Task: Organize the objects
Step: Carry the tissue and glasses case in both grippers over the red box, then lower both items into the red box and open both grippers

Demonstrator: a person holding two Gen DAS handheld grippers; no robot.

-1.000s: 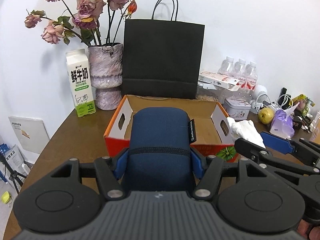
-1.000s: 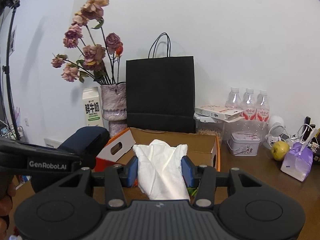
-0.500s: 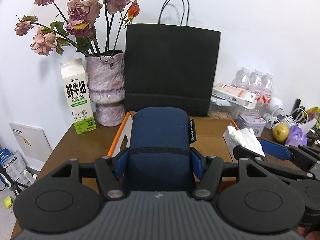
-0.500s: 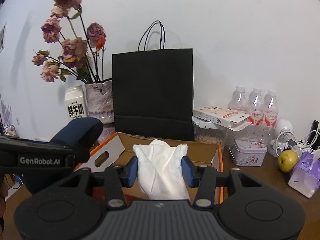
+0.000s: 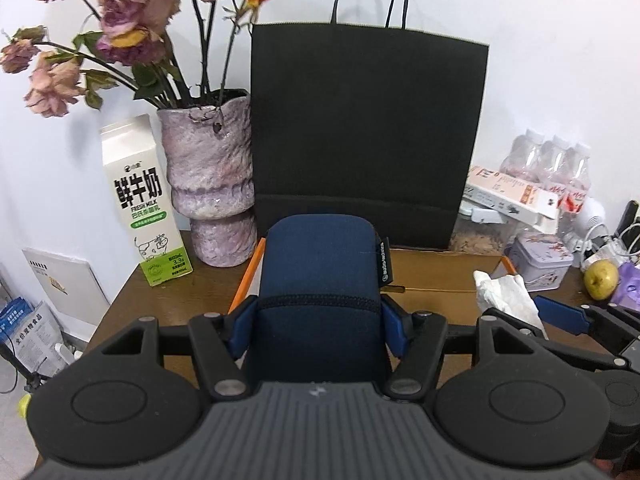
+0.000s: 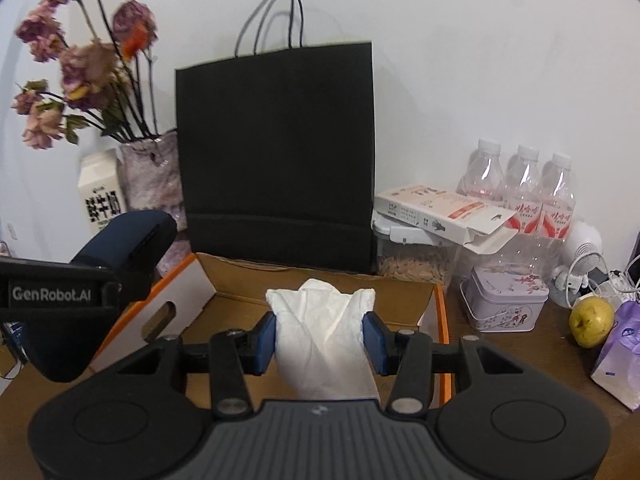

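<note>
Navy zippered pouch (image 5: pixel 320 280) clamped between blue pads of left claw (image 5: pixel 318 320), about half spread; long axis runs away from camera toward black paper bag (image 5: pixel 368 132). White tissue (image 6: pixel 324 340) pinched in right claw (image 6: pixel 322 340), narrower spread, tip pointing forward. Both held above open cardboard box (image 6: pixel 240 304) on brown table (image 5: pixel 132 300). White wall behind.

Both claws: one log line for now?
left claw: shut on pouch | right claw: shut on tissue | both over box
</note>
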